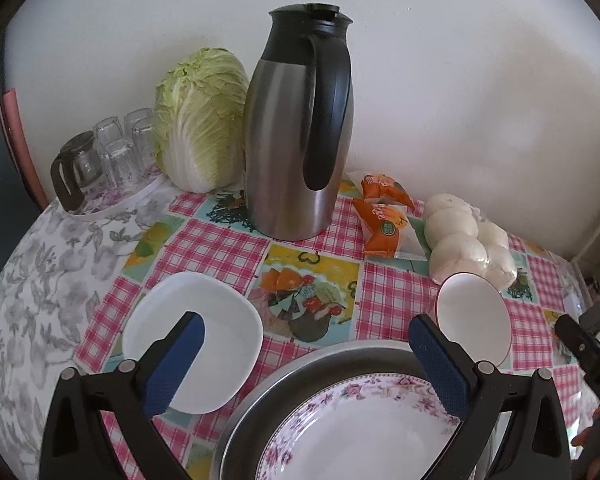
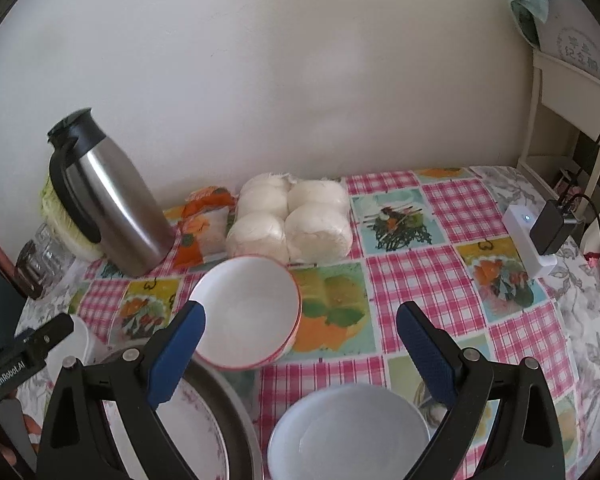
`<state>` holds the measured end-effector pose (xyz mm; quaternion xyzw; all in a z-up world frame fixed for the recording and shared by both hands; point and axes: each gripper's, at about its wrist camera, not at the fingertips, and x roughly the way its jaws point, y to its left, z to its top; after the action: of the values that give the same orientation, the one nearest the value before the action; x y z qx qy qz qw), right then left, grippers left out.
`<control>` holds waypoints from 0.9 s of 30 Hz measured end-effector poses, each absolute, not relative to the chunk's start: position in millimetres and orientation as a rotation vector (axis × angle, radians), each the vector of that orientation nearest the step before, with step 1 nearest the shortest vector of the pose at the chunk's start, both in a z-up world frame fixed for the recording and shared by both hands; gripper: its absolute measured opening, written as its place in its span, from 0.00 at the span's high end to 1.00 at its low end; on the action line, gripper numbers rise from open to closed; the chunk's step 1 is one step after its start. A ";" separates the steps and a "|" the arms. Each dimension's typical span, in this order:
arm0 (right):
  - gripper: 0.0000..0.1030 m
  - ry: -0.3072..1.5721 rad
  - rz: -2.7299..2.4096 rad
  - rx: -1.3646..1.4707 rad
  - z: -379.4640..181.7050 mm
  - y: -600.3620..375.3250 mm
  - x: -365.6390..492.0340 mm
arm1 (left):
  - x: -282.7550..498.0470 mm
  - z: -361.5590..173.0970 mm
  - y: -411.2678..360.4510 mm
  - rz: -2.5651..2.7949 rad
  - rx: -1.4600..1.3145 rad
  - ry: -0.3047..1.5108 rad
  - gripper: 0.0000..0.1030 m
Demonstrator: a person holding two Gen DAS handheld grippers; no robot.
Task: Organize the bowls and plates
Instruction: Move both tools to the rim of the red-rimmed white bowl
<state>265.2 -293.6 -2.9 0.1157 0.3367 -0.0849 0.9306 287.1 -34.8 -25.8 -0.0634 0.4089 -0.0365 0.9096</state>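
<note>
Ahead of me a steel thermos jug (image 1: 296, 136) stands far on the checked tablecloth (image 1: 220, 240), cabbage (image 1: 200, 120) and upturned glasses (image 1: 120, 152) to its left, snack packets (image 1: 384, 216) and bagged buns (image 1: 468, 236) right.

Floral plate (image 1: 364, 436) probably in metal basin (image 1: 300, 376).

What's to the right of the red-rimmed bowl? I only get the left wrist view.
Observer: A round white plate lies on the tablecloth, below the right claw.
Operator: Is that claw holding anything?
Observer: No, it is open and empty. The bowl sits just past its left finger.
Operator: Anything farther right to avoid?
Observer: A white power strip with a black charger plugged in, near the table's right edge.
</note>
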 end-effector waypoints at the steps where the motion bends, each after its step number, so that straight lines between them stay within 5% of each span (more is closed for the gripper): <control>1: 0.06 0.682 -0.171 0.241 -2.5 -295.0 266.0 | 287.8 -26.5 -36.0 -0.072 -0.126 0.842 0.00; 21: 0.08 0.832 -0.186 0.345 -54.0 -314.1 309.3 | 357.4 -33.3 -124.7 -0.182 -0.002 1.067 0.06; 27: 0.32 0.893 -0.175 0.390 -75.0 -318.6 319.7 | 371.0 -56.5 -147.3 -0.172 0.051 1.117 0.21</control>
<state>319.7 -318.6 -75.0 0.1874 0.4285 -0.0838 0.8799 371.0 -147.3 -56.5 0.0241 0.5294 -0.0815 0.8441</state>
